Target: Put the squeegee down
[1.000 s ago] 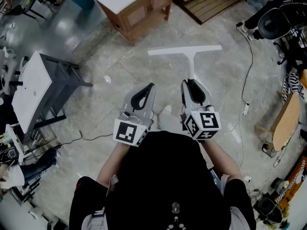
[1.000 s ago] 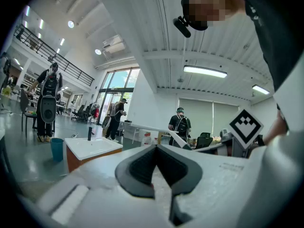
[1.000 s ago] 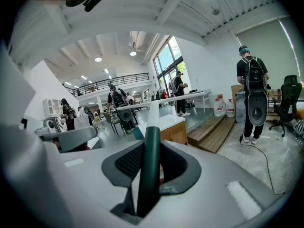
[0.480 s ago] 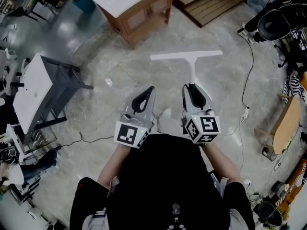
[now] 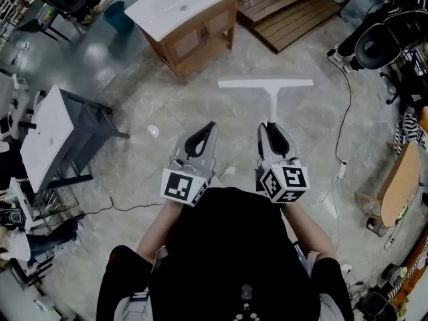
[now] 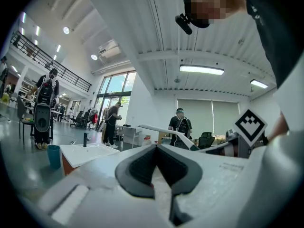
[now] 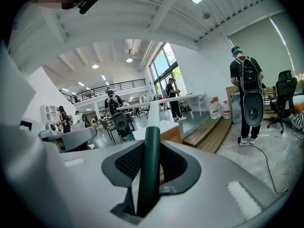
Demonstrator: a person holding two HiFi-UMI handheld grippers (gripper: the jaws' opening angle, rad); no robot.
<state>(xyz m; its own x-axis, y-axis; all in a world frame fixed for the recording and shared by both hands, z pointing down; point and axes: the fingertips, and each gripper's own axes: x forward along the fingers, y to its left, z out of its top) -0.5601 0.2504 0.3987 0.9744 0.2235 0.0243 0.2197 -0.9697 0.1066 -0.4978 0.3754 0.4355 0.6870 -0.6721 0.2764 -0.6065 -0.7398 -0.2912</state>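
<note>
**Tool and gripper.** The white T-shaped squeegee (image 5: 272, 102) with a dark green handle projects straight ahead of the right gripper (image 5: 271, 126), whose jaws clamp the handle's near end. The handle's long axis follows the gripper's own line, and the blade lies crosswise at the far tip. The tool hangs in the air above the grey marble-tiled floor (image 5: 167, 105). The left gripper (image 5: 210, 124) sits just beside the right one, clear of the tool, with its jaws closed on nothing.

**Room.**
- **Ahead-left of the blade, well apart:** 1 wooden vanity cabinet (image 5: 194, 12) with a white basin top.
- **Far left:** a grey-framed, white-topped table (image 5: 47, 129).
- **Ahead-right:** a slatted wooden platform (image 5: 287, 5).
- **Right:** a black cable (image 5: 344, 105) trailing over the floor.

Setting down probably means lowering the tool onto bare floor.
</note>
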